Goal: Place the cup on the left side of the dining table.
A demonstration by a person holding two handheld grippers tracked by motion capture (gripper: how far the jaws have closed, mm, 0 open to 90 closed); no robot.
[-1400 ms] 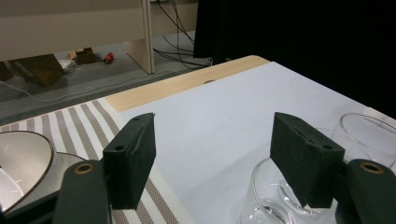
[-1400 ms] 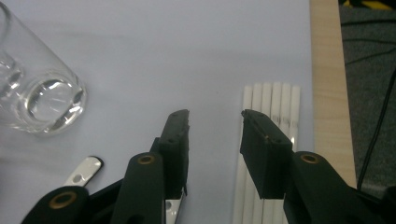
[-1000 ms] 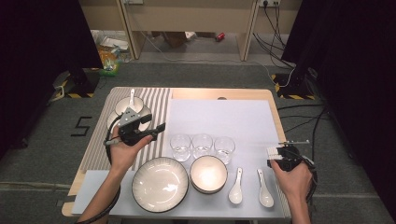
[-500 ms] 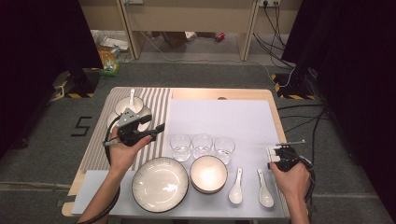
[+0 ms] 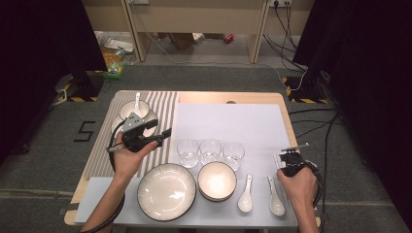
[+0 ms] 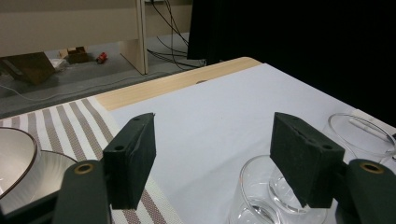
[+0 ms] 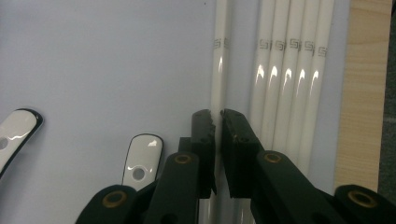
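Over the counter (image 5: 228, 97), seen from the high view, dishes lie in a row near the person: a wide striped-rim ceramic plate (image 5: 166, 191), a cream bowl (image 5: 216, 180), two white ceramic spoons (image 5: 245, 194) and three clear glass tumblers (image 5: 210, 151). The left gripper (image 5: 163, 134) hovers beside the tumblers, probably waiting. The right gripper (image 5: 286, 161) sits at the mat's right edge, where nothing slender can be made out.

From the left gripper view, its jaws stand wide apart and empty, a tumbler (image 6: 275, 196) just below them.

Only the right gripper view explains that hand: glossy white chopsticks (image 7: 285, 88) lie side by side, and the right gripper (image 7: 217, 122) has just been closing its jaws onto a single chopstick (image 7: 218, 65) set slightly apart, now pinched between them, apparently to lift it.
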